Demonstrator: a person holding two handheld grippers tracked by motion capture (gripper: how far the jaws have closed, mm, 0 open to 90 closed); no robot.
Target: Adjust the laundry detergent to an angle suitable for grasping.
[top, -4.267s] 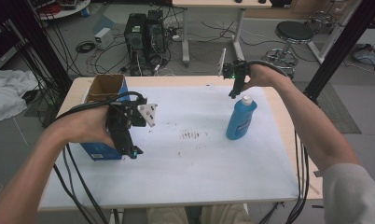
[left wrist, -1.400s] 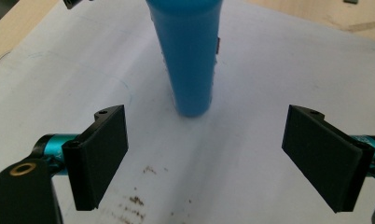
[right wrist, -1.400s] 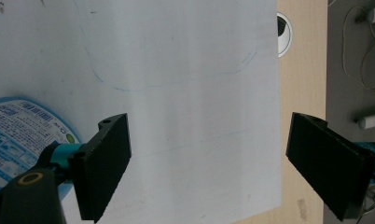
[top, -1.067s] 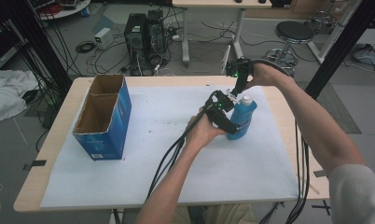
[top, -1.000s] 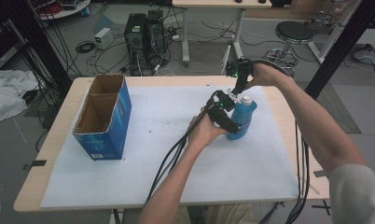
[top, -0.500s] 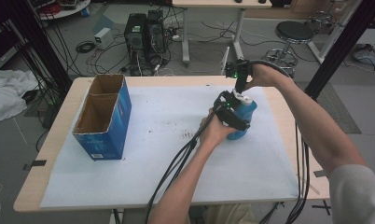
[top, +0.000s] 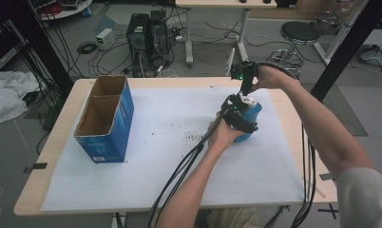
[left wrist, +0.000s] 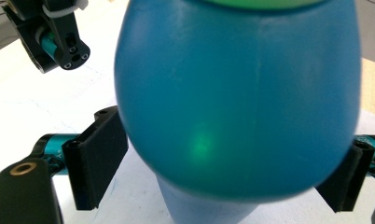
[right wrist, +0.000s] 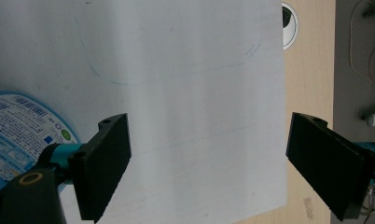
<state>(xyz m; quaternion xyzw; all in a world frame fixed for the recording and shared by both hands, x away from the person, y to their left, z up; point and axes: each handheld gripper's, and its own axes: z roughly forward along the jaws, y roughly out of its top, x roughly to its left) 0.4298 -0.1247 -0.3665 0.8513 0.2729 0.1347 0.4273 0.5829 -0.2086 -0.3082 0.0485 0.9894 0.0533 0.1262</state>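
A blue bottle with a white cap stands upright on the white paper at the table's right. My left gripper has come in from the left and is open, its jaws on either side of the bottle's wide body, the pads close against it. My right gripper hangs just above the cap, pointing down and open, with nothing between its jaws. The bottle's label shows at the left edge of the right gripper view. The right gripper also appears in the left gripper view, at top left.
An open blue cardboard box stands at the table's left. White paper covers most of the wooden table, which has a cable hole near the bottle. Cables trail from both grippers toward the front edge.
My left gripper has crossed from the box to the bottle and, over the last second, slid its open jaws around the body. The right gripper has stayed near the cap.
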